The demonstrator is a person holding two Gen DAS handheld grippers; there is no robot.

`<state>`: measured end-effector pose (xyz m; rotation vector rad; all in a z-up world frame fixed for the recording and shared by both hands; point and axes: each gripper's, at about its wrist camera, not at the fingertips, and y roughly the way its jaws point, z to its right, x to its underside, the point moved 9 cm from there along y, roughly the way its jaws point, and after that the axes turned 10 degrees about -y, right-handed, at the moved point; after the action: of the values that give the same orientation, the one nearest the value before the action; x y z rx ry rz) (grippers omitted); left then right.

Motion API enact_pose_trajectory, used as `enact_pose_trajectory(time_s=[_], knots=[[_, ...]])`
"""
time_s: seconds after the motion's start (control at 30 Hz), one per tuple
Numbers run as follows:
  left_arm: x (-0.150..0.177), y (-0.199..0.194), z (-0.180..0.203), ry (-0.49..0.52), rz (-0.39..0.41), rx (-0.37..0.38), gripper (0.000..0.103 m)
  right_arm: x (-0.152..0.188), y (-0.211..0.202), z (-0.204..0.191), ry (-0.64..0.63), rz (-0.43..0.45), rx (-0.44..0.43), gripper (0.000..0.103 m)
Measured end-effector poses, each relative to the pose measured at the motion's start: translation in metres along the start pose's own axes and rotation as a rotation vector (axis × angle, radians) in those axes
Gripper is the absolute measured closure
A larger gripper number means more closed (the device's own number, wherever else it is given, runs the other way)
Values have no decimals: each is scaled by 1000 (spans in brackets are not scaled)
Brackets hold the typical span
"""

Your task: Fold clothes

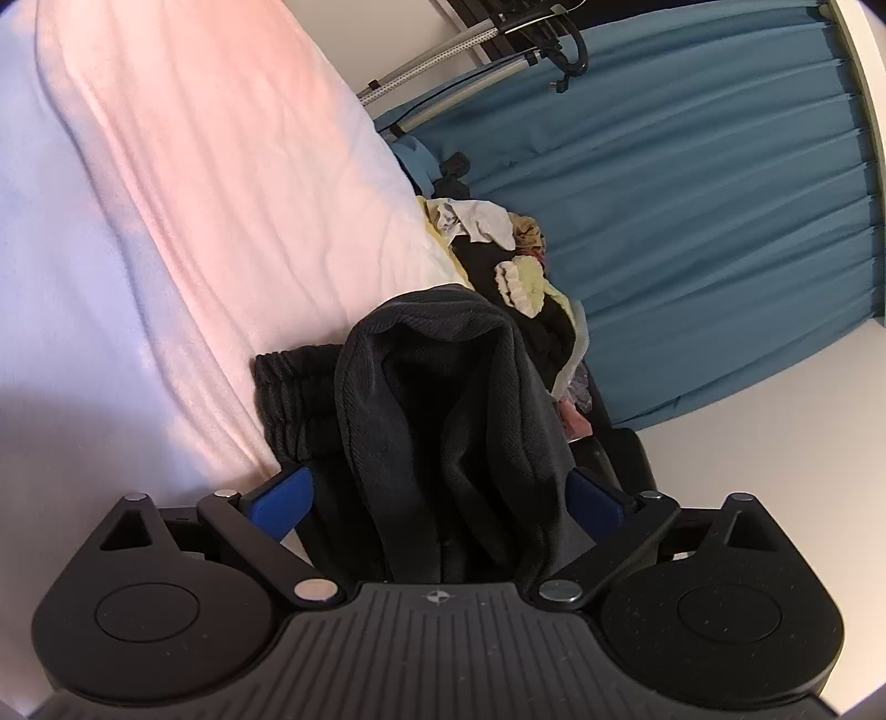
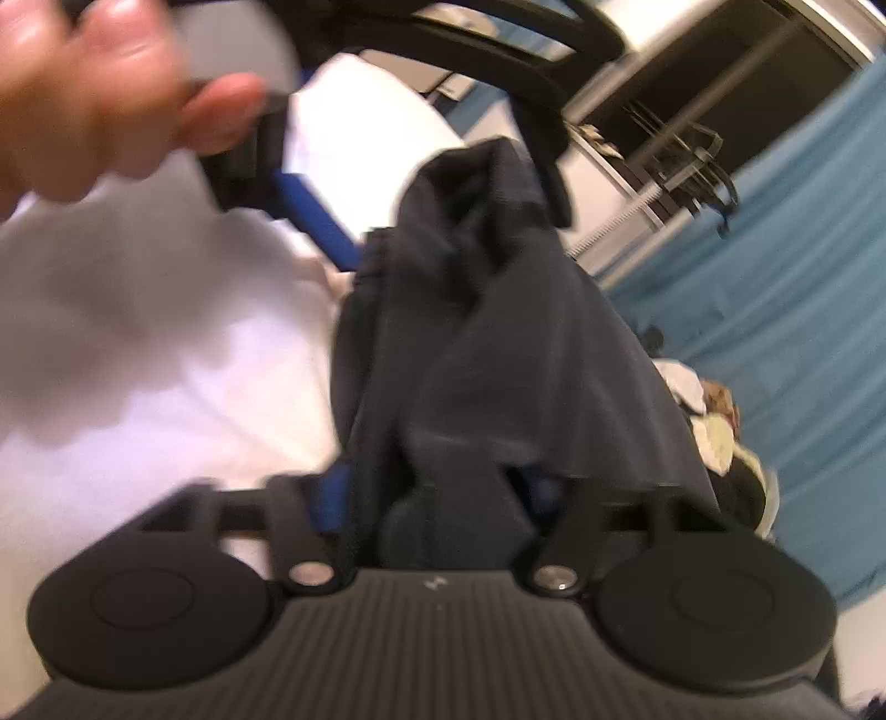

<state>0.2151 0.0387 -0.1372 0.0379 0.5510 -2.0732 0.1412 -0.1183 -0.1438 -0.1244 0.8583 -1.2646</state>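
A black garment (image 1: 443,410) with an elastic waistband (image 1: 288,387) is bunched between the blue fingers (image 1: 282,498) of my left gripper (image 1: 443,487), which is shut on it above the bed. In the right wrist view the same black garment (image 2: 470,343) hangs between my right gripper's (image 2: 443,487) blue fingers (image 2: 332,498), which are shut on it. The left gripper (image 2: 310,210) and the hand holding it (image 2: 94,94) show at the upper left there, gripping the far end of the cloth. The right wrist view is blurred.
A pink and pale blue blanket (image 1: 194,194) covers the bed. A pile of mixed clothes (image 1: 515,260) lies at the bed's edge. A teal curtain (image 1: 692,210) hangs behind, with a metal rack and hangers (image 1: 531,33) above.
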Motion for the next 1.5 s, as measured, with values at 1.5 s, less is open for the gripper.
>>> enact_pose_trajectory(time_s=[1.5], knots=[[15,54,21,-32,-131,373,0,-25,-11,85,495,192,-56,90]])
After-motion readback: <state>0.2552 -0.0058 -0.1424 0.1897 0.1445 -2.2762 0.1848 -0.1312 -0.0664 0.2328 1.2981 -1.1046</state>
